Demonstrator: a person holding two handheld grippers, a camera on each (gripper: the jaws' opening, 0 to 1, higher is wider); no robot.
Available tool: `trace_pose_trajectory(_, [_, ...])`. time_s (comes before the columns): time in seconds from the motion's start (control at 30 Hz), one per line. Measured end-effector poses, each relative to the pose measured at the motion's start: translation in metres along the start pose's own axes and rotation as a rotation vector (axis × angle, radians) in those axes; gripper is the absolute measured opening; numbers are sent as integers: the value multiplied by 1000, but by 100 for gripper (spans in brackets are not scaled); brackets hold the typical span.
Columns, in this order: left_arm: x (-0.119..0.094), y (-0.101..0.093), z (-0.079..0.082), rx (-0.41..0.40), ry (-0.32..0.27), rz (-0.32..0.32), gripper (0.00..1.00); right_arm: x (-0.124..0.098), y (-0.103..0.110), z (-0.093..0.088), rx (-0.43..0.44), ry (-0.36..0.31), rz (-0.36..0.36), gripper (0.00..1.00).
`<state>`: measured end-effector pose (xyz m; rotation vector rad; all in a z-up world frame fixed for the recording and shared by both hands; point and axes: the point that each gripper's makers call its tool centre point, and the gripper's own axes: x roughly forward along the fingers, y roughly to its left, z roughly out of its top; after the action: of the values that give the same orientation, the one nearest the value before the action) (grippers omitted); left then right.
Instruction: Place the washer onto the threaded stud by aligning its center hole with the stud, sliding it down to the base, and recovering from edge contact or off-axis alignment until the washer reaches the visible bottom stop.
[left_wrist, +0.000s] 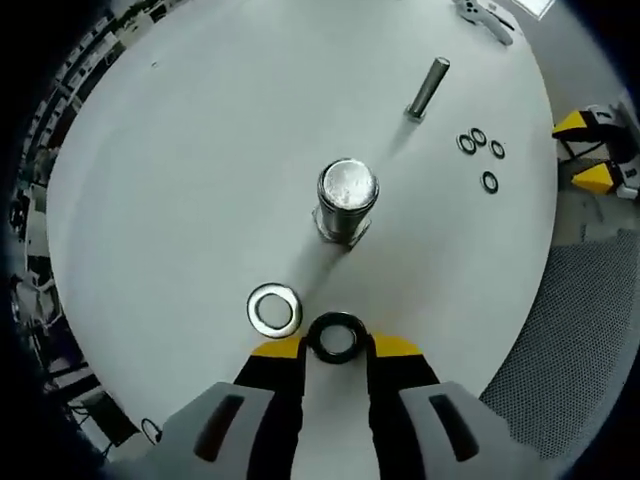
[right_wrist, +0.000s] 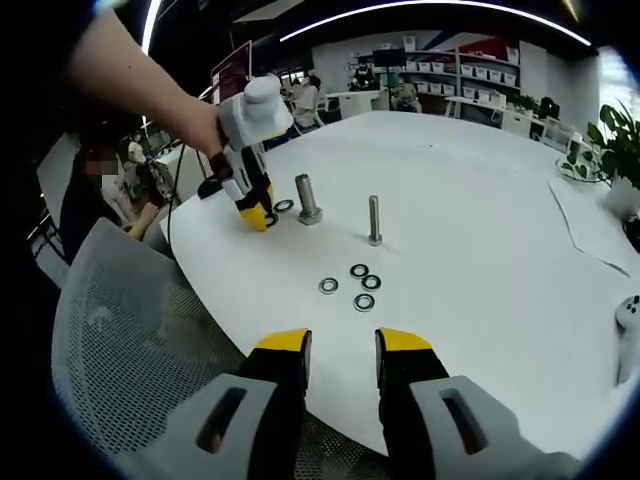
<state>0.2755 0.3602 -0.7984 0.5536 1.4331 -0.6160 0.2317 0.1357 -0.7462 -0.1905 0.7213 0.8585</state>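
Pickup step: left claw grips a dark washer at desk level; next, lift and centre it over the stud. Right claw waits, narrowly parted, holding nothing.

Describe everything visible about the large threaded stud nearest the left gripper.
The large threaded stud is a thick, silver, metal-looking post standing upright on the white table, with a flat round top and a wider base. No washer is on it. A silver washer lies flat beside it, apart from it. The left gripper sits close by with a dark washer between its jaw tips. In the right gripper view the stud stands beside that gripper, not touching it.
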Motion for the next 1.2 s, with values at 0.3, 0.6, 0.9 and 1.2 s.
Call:
trace_pose_trajectory(0.3, [-1, 0, -1, 7, -10, 18, 21, 0, 0, 1, 5, -5, -1, 29])
trace_pose_trajectory(0.6, [-2, 0, -2, 10, -75, 29, 20, 0, 0, 1, 8, -6, 0, 29])
trace_pose_trajectory(0.9, [-3, 0, 0, 25, -83, 23, 19, 0, 0, 0, 7, 4, 0, 29])
trace_pose_trajectory(1.2, [-3, -7, 2, 33, -88, -2, 19, 0, 1, -1, 4, 7, 4, 29])
